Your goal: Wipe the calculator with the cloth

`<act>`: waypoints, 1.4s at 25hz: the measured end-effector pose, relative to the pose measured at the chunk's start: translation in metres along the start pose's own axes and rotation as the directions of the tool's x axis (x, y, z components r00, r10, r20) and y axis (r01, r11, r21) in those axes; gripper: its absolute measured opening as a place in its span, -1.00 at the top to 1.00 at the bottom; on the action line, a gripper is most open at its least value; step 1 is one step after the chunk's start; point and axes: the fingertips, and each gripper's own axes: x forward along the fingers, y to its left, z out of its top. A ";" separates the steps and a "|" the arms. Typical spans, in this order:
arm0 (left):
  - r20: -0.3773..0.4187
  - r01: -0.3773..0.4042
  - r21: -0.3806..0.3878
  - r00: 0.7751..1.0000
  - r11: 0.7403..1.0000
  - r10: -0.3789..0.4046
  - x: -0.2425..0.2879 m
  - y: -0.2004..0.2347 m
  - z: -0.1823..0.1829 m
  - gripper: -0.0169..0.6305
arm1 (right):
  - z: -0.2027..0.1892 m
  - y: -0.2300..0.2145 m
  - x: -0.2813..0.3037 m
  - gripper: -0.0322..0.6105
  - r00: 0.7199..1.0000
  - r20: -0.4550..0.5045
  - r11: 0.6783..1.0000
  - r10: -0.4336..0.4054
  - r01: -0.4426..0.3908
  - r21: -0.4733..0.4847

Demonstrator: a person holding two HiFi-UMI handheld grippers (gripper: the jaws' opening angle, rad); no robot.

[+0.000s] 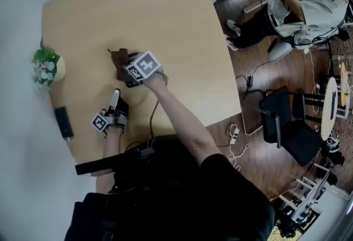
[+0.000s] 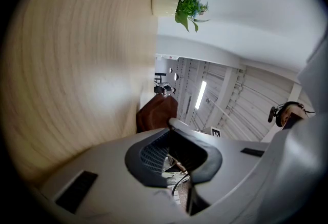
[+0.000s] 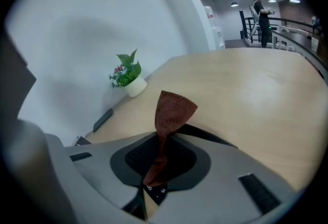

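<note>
Evidently the cloth (image 3: 171, 110) is clamped between the jaws of the right gripper (image 3: 163, 141). A narrow pinch runs back between the pads and a wider fold stands up beyond the tips, so that, it is judged, a loose flap of fabric is offered for dragging over the calculator (image 1: 131, 82). The calculator is seen only in part, as a dark flat body on the desk (image 1: 165, 25) directly under and just beyond these jaws; keys and display cannot be made out. The jaws of the left gripper (image 2: 170, 133) are closed together on nothing and pointed toward the cloth ahead of their tips, probably placed near to steady the calculator should it slide. The cloth is rust-brown, coarsely woven, and creased where it is pinched. A potted plant (image 1: 45, 66) stands well beyond both pairs of jaws.
</note>
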 end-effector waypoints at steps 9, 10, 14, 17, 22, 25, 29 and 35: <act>-0.010 -0.003 0.005 1.000 1.000 0.003 0.001 0.001 0.002 0.86 | -0.044 -0.076 -0.042 0.74 0.989 -0.041 0.980 -0.142 0.146 0.133; -0.010 -0.003 0.006 1.000 1.000 0.003 0.001 0.001 0.002 0.86 | -0.049 -0.084 -0.048 0.74 0.988 -0.039 0.977 -0.151 0.155 0.148; -0.007 -0.004 0.003 1.000 1.000 0.004 0.001 0.000 0.001 0.86 | -0.074 -0.119 -0.073 0.75 0.967 -0.086 0.953 -0.240 0.251 0.167; -0.012 -0.007 0.010 1.000 1.000 0.007 0.001 0.001 0.001 0.85 | -0.082 -0.136 -0.099 0.75 0.936 -0.095 0.925 -0.340 0.351 0.147; -0.013 -0.001 0.021 1.000 1.000 0.001 0.004 -0.001 0.000 0.86 | -0.010 -0.094 -0.112 0.75 0.915 0.059 0.901 -0.398 0.403 -0.161; -0.010 -0.007 0.022 1.000 1.000 0.007 0.004 0.000 0.000 0.86 | 0.008 -0.050 -0.069 0.75 0.928 0.023 0.817 -0.372 0.339 -0.466; -0.008 -0.006 0.022 1.000 1.000 0.006 0.004 0.000 -0.001 0.86 | -0.038 -0.006 -0.006 0.75 0.926 -0.182 0.740 -0.330 0.134 -0.659; -0.006 -0.006 0.006 1.000 1.000 0.006 0.004 0.000 -0.001 0.86 | -0.100 0.042 0.006 0.75 0.910 -0.347 0.747 -0.227 -0.066 -0.662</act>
